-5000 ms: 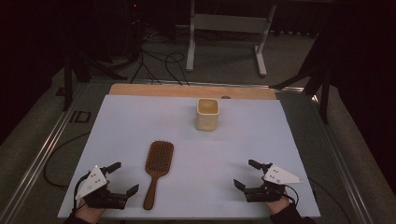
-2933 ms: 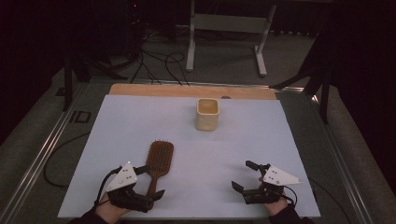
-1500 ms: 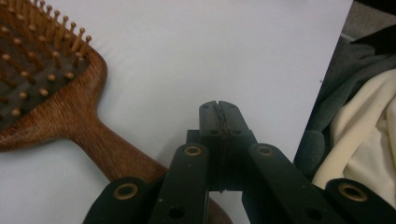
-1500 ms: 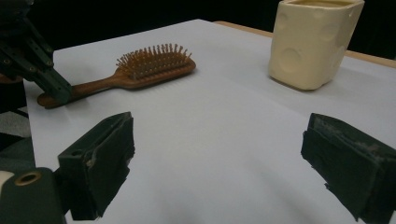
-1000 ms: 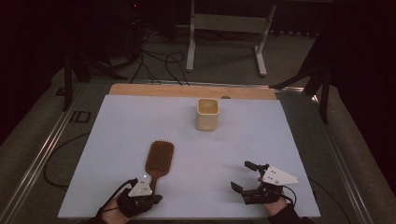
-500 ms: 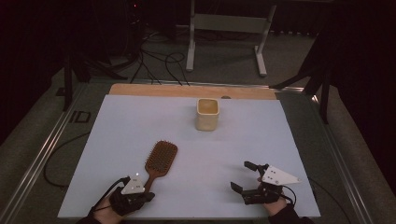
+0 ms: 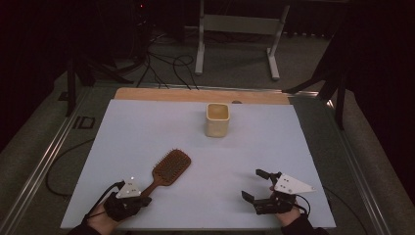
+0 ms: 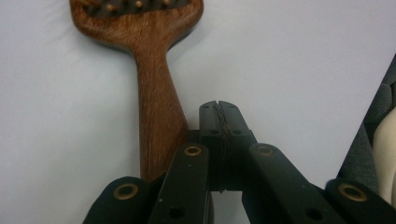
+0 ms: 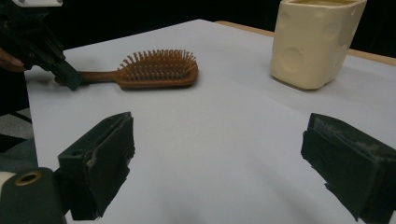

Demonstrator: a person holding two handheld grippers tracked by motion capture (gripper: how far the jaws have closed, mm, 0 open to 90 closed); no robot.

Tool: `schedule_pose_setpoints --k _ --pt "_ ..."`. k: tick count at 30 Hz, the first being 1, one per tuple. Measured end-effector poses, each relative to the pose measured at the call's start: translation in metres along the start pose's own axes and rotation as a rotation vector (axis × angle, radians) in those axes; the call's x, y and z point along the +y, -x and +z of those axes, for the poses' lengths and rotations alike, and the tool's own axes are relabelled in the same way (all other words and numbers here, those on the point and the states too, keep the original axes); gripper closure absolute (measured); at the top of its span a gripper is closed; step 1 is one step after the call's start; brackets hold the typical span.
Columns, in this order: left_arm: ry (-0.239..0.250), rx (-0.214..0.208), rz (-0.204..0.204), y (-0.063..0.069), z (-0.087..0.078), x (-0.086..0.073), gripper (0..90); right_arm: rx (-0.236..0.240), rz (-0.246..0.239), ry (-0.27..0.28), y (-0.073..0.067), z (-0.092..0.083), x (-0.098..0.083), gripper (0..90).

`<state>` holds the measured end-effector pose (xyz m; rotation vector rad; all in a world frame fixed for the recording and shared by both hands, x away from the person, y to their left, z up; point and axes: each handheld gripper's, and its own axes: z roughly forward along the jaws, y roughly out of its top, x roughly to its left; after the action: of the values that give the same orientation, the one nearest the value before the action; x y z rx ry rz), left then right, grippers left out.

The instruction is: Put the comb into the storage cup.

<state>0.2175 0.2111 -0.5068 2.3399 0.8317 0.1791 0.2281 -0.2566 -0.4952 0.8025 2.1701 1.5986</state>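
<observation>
Left gripper (image 8: 219,109): black ribbed jaws pressed together, empty, just beside smooth handle of wooden hairbrush (image 8: 156,107) lying flat on matte white sheet (image 7: 147,127). Centre rear: squarish cream cup (image 7: 217,119), dimpled. Right gripper (image 9: 219,168): jaws wide, empty.

Dark room, cables (image 7: 166,66) on floor (image 7: 235,73)

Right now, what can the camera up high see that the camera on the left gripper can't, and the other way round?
The high view alone takes in the right gripper with its jaws wide apart, the cream cup's open top, and cables on the floor. The left gripper view alone shows, close up, that the left gripper is shut beside the wooden handle, not around it. Both show the hairbrush lying on the white table.
</observation>
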Motion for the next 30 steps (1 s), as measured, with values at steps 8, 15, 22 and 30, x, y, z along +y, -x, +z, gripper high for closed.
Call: schedule_pose_setpoints --k 8,15,22,30 --pt "-0.013 0.013 -0.008 -0.007 -0.002 -0.003 90.0 0.002 0.0 0.002 0.0 0.0 0.0 9.0" --pt "-0.001 0.031 0.0 -0.009 -0.017 0.003 90.0 0.001 0.006 0.003 0.0 0.0 0.0 9.0" --pt "0.011 0.044 -0.002 -0.015 -0.037 0.012 90.0 0.002 0.007 0.003 0.0 0.0 0.0 9.0" --pt "0.011 0.057 0.004 -0.023 -0.051 0.024 89.5 0.003 0.009 0.005 0.001 0.0 0.0 9.0"
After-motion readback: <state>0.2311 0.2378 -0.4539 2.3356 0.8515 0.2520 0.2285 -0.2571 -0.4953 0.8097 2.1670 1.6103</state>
